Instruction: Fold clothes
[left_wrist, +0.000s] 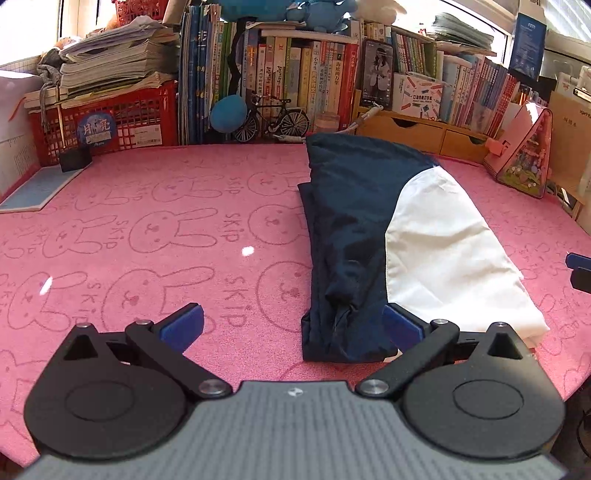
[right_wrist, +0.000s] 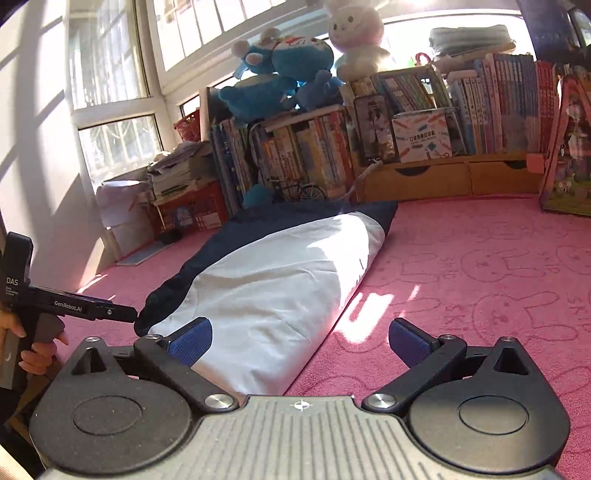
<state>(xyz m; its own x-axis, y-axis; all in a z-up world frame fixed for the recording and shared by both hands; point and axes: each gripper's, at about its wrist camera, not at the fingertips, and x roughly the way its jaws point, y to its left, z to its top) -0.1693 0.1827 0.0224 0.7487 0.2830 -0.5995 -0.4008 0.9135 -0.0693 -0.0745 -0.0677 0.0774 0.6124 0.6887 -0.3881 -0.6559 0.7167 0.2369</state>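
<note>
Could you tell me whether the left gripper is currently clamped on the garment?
No, the left gripper is open, its fingers spread beside the navy-and-white garment.

Your left wrist camera sits low and close behind the left gripper (left_wrist: 291, 325), looking forward along its fingers across the pink table (left_wrist: 147, 229) toward the row of books (left_wrist: 295, 74) at the far edge. Your right wrist camera rides just as low behind the right gripper (right_wrist: 300, 341) and faces the same bookshelf end, angled more to the left so the windows (right_wrist: 110, 74) fill its upper left. Both views share the folded navy-and-white garment (left_wrist: 369, 240) — it lies right of centre in the left view, left of centre in the right (right_wrist: 266, 295) — and the toy bicycle (left_wrist: 273, 118) by the books.
</note>
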